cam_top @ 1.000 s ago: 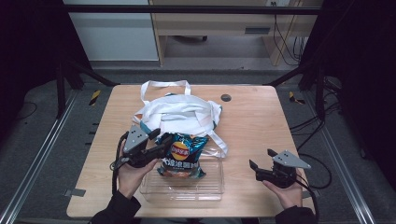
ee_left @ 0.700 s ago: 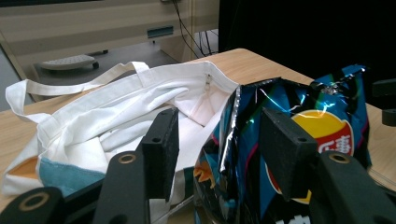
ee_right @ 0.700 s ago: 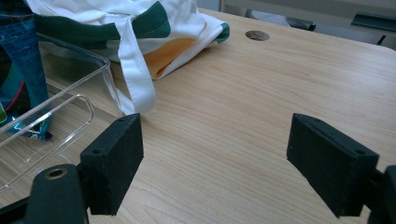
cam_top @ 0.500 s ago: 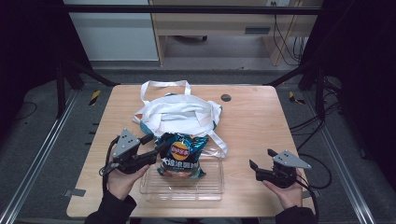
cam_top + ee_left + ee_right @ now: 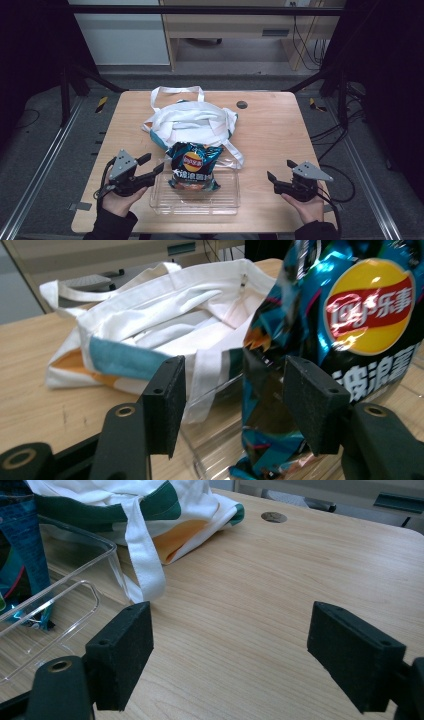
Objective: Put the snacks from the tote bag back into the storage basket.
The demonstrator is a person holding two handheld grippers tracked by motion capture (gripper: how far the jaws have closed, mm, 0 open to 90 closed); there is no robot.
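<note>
Since the earlier frames the left gripper (image 5: 152, 166) has drawn back leftward from the glossy teal-and-black crisp bag (image 5: 194, 166), and its jaws have just been opening. They now stand wide, holding nothing. In the left gripper view the bag's crinkled left edge (image 5: 320, 355) sits just beyond the right pad, slightly overlapping it, with no pressing grip. The bag stands propped in the clear rectangular plastic tray (image 5: 196, 202), leaning toward the white cloth tote bag with teal and orange trim (image 5: 192, 122) behind it. Its front carries a yellow disc crossed by a red band with white Lay's-style lettering, and white Chinese characters below. Far right, the right gripper (image 5: 275, 181) hovers over the bare wooden table (image 5: 270, 135), jaws wide apart and empty.
</note>
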